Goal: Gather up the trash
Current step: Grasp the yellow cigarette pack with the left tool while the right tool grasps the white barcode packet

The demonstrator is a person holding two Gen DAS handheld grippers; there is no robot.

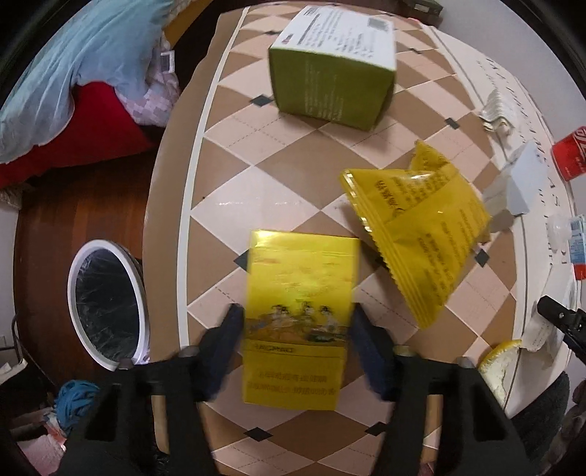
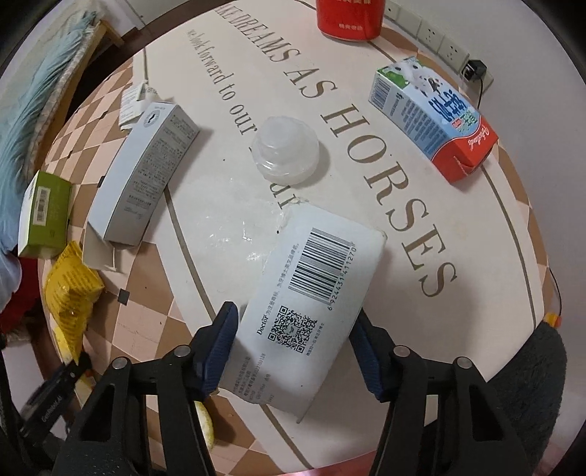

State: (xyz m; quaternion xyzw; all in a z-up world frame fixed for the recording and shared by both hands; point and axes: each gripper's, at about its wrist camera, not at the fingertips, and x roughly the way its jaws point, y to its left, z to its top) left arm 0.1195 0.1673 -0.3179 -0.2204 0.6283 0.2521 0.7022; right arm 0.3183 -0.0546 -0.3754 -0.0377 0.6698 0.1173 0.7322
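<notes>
Left claw (image 1: 296, 329): clenched on a flat yellow packet (image 1: 298, 318), its fingers pressing the packet's two long edges; the packet is held over the checkered tabletop (image 1: 234, 175), slightly blurred.
Crumpled yellow wrapper (image 1: 417, 234): lies on the tabletop just right of the flat yellow packet, apart from it.
Green-and-white box (image 1: 333, 62): stands on the tabletop well beyond the flat yellow packet.
Round bin (image 1: 108, 304): white rim, dark liner, on the floor left of the flat yellow packet, beside the tabletop's edge.

Right claw (image 2: 296, 348): grasping a white pouch (image 2: 315, 304) printed with a barcode and a QR code, one finger on each side; the pouch slants over the lettered part of the tabletop.
Translucent plastic lid (image 2: 285, 150): beyond the white pouch, apart from it.
Long white carton (image 2: 146, 172): left of the white pouch, one end flap open.
Milk carton (image 2: 436, 113): on its side, beyond and right of the white pouch.
Red can (image 2: 349, 18): far beyond the white pouch.
</notes>
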